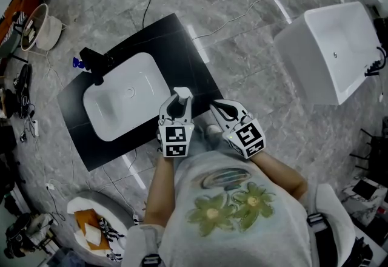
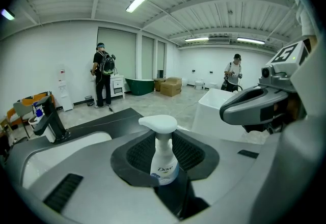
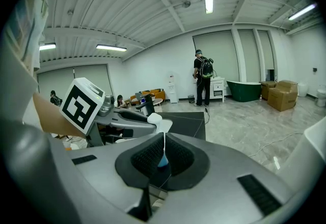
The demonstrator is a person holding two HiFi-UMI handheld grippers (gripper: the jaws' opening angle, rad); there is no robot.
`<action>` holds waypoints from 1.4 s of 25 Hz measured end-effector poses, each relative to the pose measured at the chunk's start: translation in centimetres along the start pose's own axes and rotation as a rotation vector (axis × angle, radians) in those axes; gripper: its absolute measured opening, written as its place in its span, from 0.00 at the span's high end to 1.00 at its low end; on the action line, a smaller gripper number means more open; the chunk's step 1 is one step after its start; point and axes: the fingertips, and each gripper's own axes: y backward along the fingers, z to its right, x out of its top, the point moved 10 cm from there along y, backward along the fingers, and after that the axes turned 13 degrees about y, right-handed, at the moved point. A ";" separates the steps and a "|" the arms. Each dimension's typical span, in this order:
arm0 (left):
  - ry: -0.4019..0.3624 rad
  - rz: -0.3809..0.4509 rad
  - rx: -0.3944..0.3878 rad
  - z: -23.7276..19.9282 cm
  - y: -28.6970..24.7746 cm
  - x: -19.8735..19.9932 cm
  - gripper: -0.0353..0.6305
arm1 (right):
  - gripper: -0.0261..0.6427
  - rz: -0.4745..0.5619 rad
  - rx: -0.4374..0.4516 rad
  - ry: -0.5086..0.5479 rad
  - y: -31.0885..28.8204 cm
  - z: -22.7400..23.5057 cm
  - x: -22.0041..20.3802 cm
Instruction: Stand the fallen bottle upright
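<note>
White plastic, the pump bottle (image 2: 164, 157) is gripped upright by the left gripper (image 1: 179, 107) at the near right edge of the black counter (image 1: 176, 41), beside the basin (image 1: 121, 102). The right gripper (image 1: 222, 111), just to its right, is seen nearly closed and empty. Setting down is judged to be in hand. The base must be seated flat before release.

A white pump bottle (image 2: 164, 159) with a broad white dispenser head, "Dove" lettering and a blue band low on its body stands upright, its spout pointing left in the left gripper view. It is held at its lower body between the jaws of the left gripper (image 1: 178, 108), above the near edge of the black countertop (image 1: 182, 47), just beside the white basin (image 1: 121, 102).
</note>
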 end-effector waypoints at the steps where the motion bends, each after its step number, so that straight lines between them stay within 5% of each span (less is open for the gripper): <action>1: 0.001 0.001 -0.001 0.0 0.1 -0.1 0.77 | 0.90 -0.001 0.001 -0.001 0.0 0.0 0.0; 35: 0.023 -0.009 0.006 -0.1 1.6 -1.3 0.77 | 0.90 -0.012 0.055 0.022 -0.6 -1.1 -0.4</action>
